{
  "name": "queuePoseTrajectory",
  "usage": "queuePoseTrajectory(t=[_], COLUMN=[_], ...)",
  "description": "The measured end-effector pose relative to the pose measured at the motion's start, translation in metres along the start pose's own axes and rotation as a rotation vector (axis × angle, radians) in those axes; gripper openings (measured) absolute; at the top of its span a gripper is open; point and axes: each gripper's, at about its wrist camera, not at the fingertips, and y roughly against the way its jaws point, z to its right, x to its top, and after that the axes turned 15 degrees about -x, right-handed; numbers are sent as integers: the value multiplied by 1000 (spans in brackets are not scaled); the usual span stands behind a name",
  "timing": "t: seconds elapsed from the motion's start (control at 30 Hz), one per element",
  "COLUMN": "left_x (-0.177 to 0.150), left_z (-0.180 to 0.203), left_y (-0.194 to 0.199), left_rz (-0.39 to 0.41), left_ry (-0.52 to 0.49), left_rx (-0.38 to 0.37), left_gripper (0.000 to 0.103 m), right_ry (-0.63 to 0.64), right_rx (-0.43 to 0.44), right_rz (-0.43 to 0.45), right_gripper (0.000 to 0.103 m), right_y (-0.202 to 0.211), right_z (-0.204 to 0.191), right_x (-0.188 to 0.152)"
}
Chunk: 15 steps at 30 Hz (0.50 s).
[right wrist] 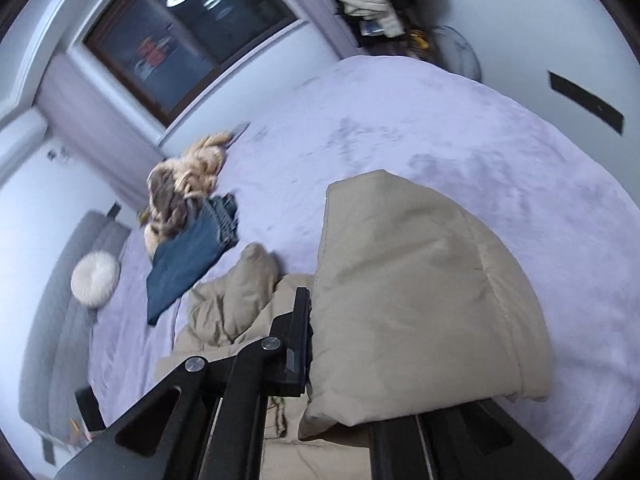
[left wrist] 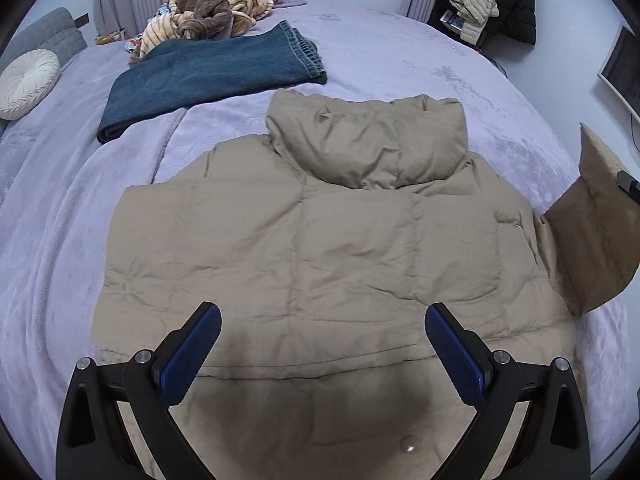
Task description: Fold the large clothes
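Two grippers work a tan puffer jacket [left wrist: 312, 240] lying back-up on the lavender bed [left wrist: 60, 220]. Spread wide, the left gripper [left wrist: 322, 344] hovers over its hem, touching nothing. Pinched on the jacket's sleeve [right wrist: 420, 280], the right gripper [right wrist: 310, 344] holds it raised off the bed.

left wrist view steep above jacket [left wrist: 304, 240], right wrist view rolled, close, both facing bed [right wrist: 440, 128]

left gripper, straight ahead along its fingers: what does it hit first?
Most likely the tan puffer jacket's back panel: the open left gripper points down at it, nothing between the fingers. Depth unclear.
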Motion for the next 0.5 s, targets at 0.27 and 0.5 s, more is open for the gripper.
queuePoseTrajectory(t=[0.27,0.5], left_x=[-5,-10], left_z=[-59,-73], left_y=[4,-12], left_rz=[2,-17], left_ry=[37,64], left_rx=[45,13], left_gripper=[102,102], right_ry=[320,292], right_rx=[-42,-113], right_rz=[-106,-249], right_gripper=[7,30], right_y=[-66,-108], right_z=[-126,-118], right_x=[-88,-134])
